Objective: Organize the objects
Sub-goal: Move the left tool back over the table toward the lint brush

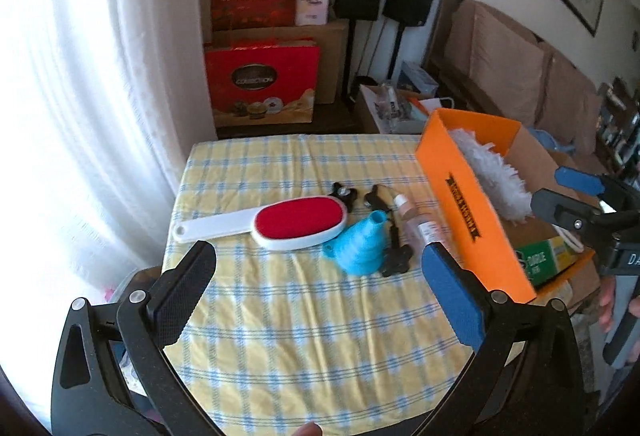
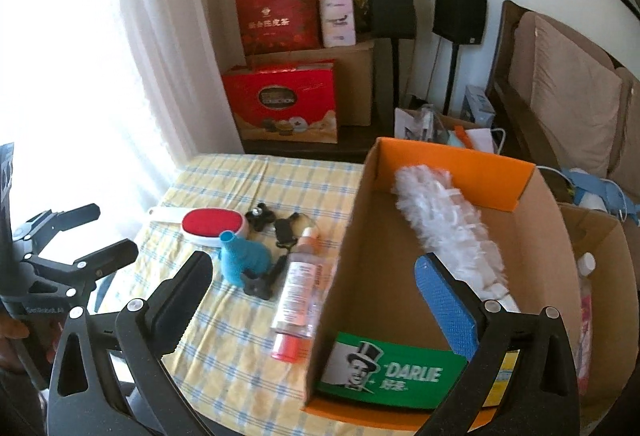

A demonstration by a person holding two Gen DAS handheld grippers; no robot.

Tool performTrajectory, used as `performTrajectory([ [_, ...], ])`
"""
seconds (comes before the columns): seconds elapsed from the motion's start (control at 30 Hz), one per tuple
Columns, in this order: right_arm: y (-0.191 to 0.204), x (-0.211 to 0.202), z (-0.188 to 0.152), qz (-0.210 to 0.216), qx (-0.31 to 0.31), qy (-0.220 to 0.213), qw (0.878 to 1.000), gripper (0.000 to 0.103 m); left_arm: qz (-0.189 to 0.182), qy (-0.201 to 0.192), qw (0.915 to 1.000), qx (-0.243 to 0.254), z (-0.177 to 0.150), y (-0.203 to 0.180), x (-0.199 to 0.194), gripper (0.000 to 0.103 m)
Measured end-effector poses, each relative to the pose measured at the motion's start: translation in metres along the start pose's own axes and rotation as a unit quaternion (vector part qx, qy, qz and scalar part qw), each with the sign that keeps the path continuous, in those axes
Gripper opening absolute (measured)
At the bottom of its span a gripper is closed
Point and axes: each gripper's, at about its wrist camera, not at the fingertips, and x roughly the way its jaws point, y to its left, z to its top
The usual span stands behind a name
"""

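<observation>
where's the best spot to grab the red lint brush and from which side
Probably by the long white handle, not the wide oval red head. The lint brush lies flat on the checked cloth, handle pointing toward the curtain with bare cloth around it, while the blue funnel crowds the head. Coming down from above with the open left gripper, jaws across the handle, looks cleanest.

Two wrist views angled down, close (left-hand and right-hand), sharing the checked table (image 1: 304, 316) and orange box (image 2: 460, 163).

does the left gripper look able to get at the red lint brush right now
Probably yes. The left gripper is open and empty, and the lint brush lies flat on the checked cloth just ahead of it, with nothing on top. The blue funnel sits close beside its head.
</observation>
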Motion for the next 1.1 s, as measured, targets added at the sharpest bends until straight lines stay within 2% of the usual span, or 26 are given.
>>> performTrajectory([
  [0.23, 0.021, 0.017, 0.002, 0.022, -0.003, 0.003, 1.000, 0.103, 0.014, 0.002, 0.9993, -0.034, -0.012, 0.040, 0.005, 0.103],
  [0.47, 0.044, 0.040, 0.005, 0.039, -0.010, 0.016, 0.999, 0.103, 0.019, 0.011, 0.9986, -0.049, -0.024, 0.065, 0.014, 0.103],
  [0.7, 0.064, 0.071, 0.006, 0.033, -0.022, 0.032, 0.999, 0.102, 0.009, 0.022, 0.9980, -0.058, -0.036, 0.073, 0.026, 0.103],
  [0.8, 0.070, 0.086, 0.004, 0.027, -0.030, 0.044, 0.998, 0.100, 0.001, 0.029, 0.9979, -0.058, -0.043, 0.072, 0.034, 0.103],
  [0.9, 0.075, 0.100, 0.001, 0.024, -0.035, 0.057, 0.997, 0.093, 0.000, 0.036, 0.9978, -0.055, -0.050, 0.071, 0.041, 0.103],
  [1.1, 0.079, 0.125, -0.006, 0.031, -0.022, 0.084, 0.996, 0.089, -0.004, 0.043, 0.9971, -0.062, -0.058, 0.075, 0.051, 0.103],
])
